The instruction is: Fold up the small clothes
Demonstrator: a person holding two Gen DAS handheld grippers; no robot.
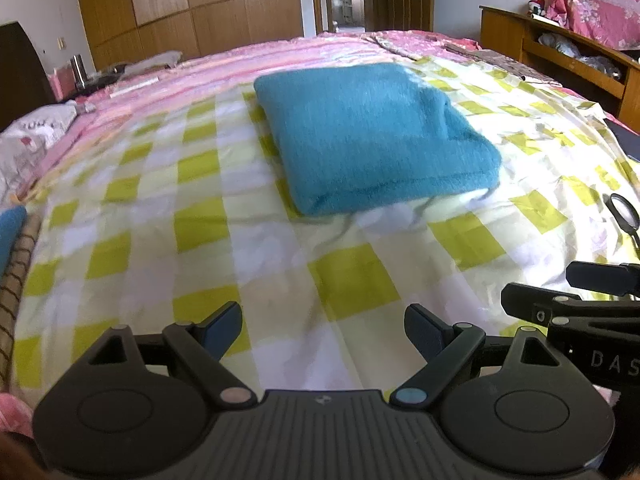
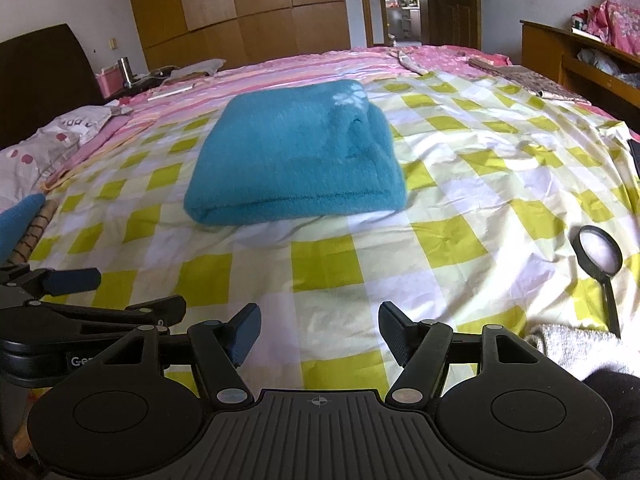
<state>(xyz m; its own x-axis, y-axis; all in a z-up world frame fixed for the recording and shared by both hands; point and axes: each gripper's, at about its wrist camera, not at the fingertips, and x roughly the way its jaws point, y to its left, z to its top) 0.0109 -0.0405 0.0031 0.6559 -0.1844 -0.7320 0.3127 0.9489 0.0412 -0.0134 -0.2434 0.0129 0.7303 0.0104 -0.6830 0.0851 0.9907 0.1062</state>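
Note:
A teal knitted garment (image 1: 372, 136) lies folded into a thick rectangle on the yellow-and-white checked sheet (image 1: 200, 240). It also shows in the right wrist view (image 2: 296, 160), with a pale flower pattern at its far edge. My left gripper (image 1: 323, 326) is open and empty, well short of the garment, low over the sheet. My right gripper (image 2: 320, 332) is open and empty, also short of the garment. Each gripper shows at the edge of the other's view, the right gripper (image 1: 580, 296) and the left gripper (image 2: 80, 292).
A magnifying glass (image 2: 598, 258) lies on the sheet at the right. A white towel (image 2: 576, 350) lies near the right gripper. A pillow (image 2: 48, 140) and a rolled mat (image 1: 16, 280) are at the left. A wooden headboard shelf (image 1: 560, 48) stands at the far right.

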